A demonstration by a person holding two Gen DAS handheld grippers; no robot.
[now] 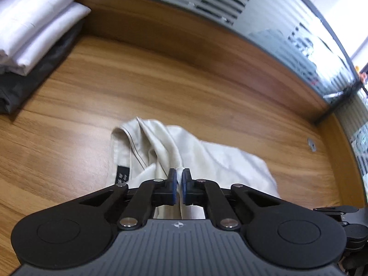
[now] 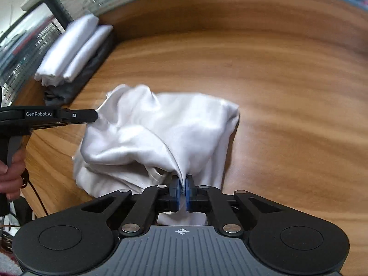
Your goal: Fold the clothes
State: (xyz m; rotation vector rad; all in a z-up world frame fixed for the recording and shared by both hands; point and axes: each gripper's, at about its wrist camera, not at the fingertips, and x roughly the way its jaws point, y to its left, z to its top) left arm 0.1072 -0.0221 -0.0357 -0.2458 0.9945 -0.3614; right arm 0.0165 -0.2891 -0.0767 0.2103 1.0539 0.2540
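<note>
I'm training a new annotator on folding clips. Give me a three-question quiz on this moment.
1. True or false: both claws are pinching the white garment.
2. What lies under the two folded white pieces in the stack? A) dark clothing B) a towel rack C) a box
3. Fill in: the garment rests on a ____ table.

Key: 1. True: left claw and right claw are each shut on a fold. 2. A. 3. wooden.

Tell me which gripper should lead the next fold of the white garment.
Probably left. The left gripper is shut on the white garment beside its labelled hem, a clean edge to carry over. The right gripper pinches a bunched fold mid-cloth.
</note>
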